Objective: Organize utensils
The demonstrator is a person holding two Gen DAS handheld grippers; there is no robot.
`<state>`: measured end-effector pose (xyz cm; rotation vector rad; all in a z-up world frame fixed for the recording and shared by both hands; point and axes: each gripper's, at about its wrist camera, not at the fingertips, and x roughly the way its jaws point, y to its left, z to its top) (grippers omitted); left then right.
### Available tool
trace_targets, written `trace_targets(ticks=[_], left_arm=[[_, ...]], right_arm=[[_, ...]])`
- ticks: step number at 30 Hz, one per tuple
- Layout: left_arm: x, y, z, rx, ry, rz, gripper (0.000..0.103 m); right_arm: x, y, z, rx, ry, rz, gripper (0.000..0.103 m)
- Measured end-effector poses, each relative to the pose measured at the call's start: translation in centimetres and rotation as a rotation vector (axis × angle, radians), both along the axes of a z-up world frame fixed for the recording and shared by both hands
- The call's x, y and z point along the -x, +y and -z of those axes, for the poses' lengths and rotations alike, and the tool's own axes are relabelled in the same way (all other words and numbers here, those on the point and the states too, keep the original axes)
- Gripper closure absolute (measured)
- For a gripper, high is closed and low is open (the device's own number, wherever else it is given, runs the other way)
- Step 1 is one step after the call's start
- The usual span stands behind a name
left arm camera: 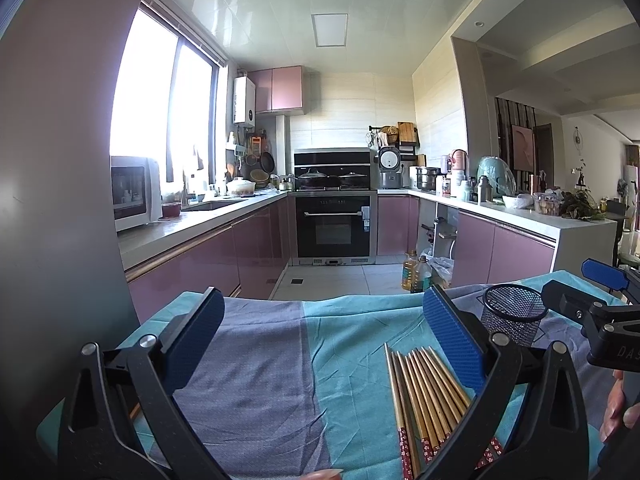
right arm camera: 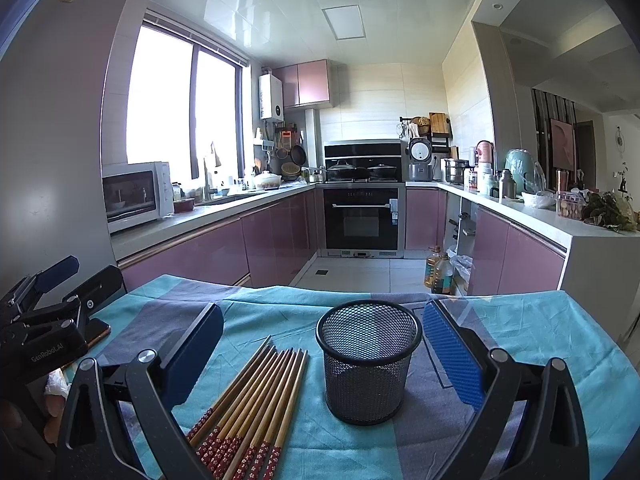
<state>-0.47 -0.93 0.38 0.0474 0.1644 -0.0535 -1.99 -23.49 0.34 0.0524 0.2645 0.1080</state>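
Both grippers held wide apart and empty above a table (right arm camera: 560, 344) draped in a teal and grey-purple cloth (left arm camera: 260, 360).

Left gripper (left arm camera: 320, 344): blue-padded fingers (left arm camera: 454, 338) spread wide, nothing between them but cloth. Seen from the right wrist view as black hardware at the far left edge (right arm camera: 52, 292), jaws parted there too.

Right gripper (right arm camera: 322, 354): fingers (right arm camera: 450, 354) likewise wide, framing both task items without touching either. Visible from the left wrist view at the right edge (left arm camera: 592, 284), near the cup's far side.

Chopsticks (right arm camera: 256, 404): a bundle of wooden sticks lying flat on the teal stripe, side by side, fanned slightly, red patterned ends toward the camera, plain tips pointing away. In the left wrist view (left arm camera: 424, 392), just inside the left gripper's right finger, partly hidden beneath it. Exact count hard to make out, perhaps nine or ten.

Black mesh cup (right arm camera: 368, 360): upright, open mouth up, apparently empty, standing just right of the chopsticks and apart from them, between the right gripper's fingers. Also seen further back on the right (left arm camera: 514, 314).

Part of a hand (left arm camera: 618, 412) at the right edge of the left wrist view.

Behind the table, a kitchen with pink cabinets (right arm camera: 276, 236), an oven (right arm camera: 362, 216) and a microwave (right arm camera: 136, 194).
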Motion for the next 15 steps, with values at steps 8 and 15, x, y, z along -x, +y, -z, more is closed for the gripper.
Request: trace_targets(ticks=[8, 15], left_arm=[[-0.2, 0.3, 0.1, 0.004, 0.016, 0.004, 0.005], [-1.1, 0.1, 0.7, -0.009, 0.069, 0.036, 0.005]], right_arm=[[0.0, 0.0, 0.1, -0.004, 0.016, -0.013, 0.006], [-0.4, 0.5, 1.0, 0.024, 0.099, -0.074, 0.006]])
